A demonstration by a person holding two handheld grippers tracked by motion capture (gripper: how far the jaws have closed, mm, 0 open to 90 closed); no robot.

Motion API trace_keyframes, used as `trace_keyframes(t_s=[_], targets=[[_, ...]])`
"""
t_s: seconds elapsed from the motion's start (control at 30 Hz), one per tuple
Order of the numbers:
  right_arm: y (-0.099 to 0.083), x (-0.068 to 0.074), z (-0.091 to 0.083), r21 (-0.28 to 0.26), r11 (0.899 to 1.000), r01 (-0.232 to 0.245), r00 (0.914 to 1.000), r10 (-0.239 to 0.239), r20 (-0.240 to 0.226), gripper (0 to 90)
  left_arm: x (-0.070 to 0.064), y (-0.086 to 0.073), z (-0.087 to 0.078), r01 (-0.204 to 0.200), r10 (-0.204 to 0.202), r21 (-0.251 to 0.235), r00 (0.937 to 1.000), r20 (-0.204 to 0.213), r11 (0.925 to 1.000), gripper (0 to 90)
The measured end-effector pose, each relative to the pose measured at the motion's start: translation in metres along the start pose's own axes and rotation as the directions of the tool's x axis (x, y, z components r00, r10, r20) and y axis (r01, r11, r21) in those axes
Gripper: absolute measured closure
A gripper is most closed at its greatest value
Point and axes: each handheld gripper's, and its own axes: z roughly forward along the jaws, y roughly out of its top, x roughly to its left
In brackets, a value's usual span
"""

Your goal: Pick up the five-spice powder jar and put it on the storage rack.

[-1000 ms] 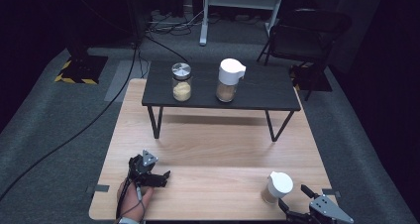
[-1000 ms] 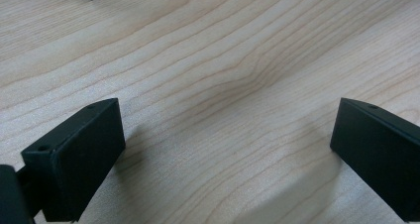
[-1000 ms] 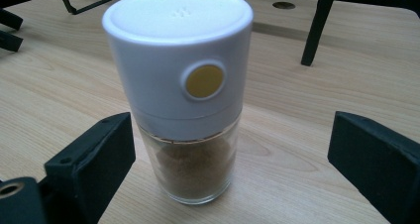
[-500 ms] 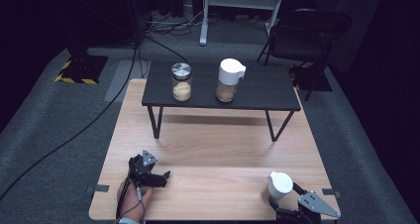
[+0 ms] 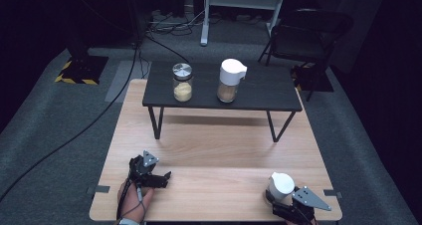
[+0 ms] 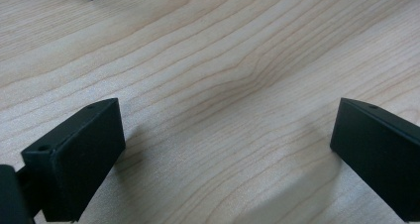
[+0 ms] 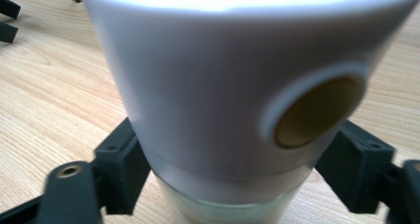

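A glass jar with a white spouted lid stands near the front right corner of the wooden table. My right gripper reaches it from the front edge. In the right gripper view the jar sits between the jaws, one on each side of its glass base, close to it; the right gripper looks open. My left gripper, held in a hand, rests at the front left. It is open, with bare wood between its jaws in the left gripper view.
A low black table stands on the far half of the wooden table. It carries a metal-lidded glass jar and a second white-lidded jar. Behind are a chair and floor cables.
My right gripper has moved left from beside the white-lidded jar until its jaws sit on both sides of it. The left gripper has stayed put.
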Motion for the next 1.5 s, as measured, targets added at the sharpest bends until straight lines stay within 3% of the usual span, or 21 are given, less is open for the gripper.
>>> trace_keyframes(t_s=[0.1,0.67,1.5], targets=[[-0.001,-0.001,0.000,-0.003,1.000,0.012,0.9999,-0.012,-0.008,29.2,0.000,0.000,0.000,0.000,0.000,0.000,1.0000,0.000,1.0000,0.5],[0.011,-0.001,-0.003,-0.004,1.000,0.028,0.9996,-0.028,-0.009,29.9,0.000,0.000,0.000,0.000,0.000,0.000,1.0000,0.000,1.0000,0.5],[0.085,-0.013,0.018,-0.025,0.998,0.060,0.9960,-0.061,-0.065,29.9,-0.002,0.001,0.000,0.007,-0.007,0.003,1.0000,-0.007,1.0000,0.5]])
